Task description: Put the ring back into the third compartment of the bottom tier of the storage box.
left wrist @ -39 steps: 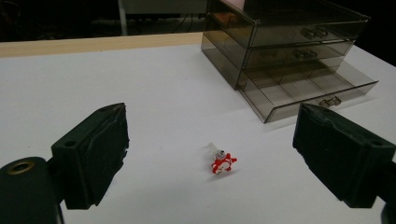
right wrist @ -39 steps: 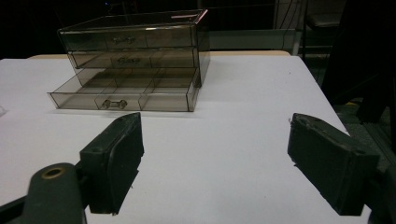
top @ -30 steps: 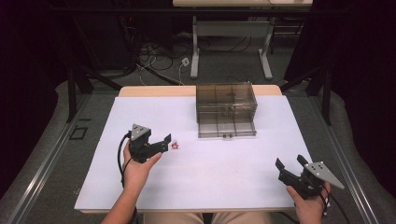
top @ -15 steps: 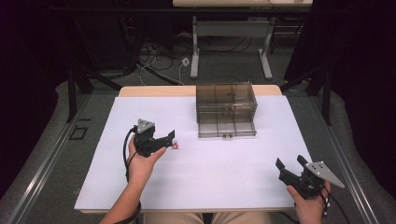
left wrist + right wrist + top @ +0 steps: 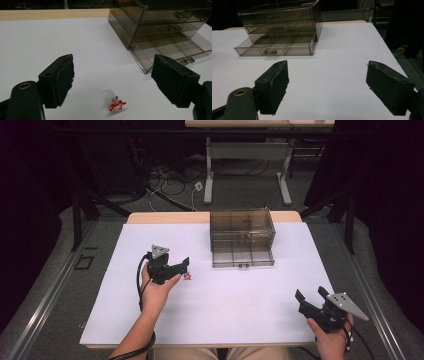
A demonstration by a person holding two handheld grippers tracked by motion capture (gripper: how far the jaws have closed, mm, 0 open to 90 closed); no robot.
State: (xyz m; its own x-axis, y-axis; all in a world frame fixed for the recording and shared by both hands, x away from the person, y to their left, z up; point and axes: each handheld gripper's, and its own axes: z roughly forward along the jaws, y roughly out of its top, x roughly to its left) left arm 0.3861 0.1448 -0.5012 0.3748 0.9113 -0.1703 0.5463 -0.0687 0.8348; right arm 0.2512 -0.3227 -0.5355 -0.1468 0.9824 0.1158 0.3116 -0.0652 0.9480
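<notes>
One small red-and-clear trinket (image 5: 114,102) is lying ungrasped on the desk (image 5: 240,305); left gripper (image 5: 112,82) fingers are standing wide around it (right gripper (image 5: 327,87) idling open, empty), bottom drawer (image 5: 243,256) waiting open.

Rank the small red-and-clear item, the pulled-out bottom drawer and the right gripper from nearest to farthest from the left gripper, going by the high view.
1. Small red-and-clear item: on the white table just past the left gripper, jaws open.
2. Pulled-out bottom drawer: farther right, at the foot of the smoky drawer unit.
3. Right gripper: at the table's near right corner.
</notes>
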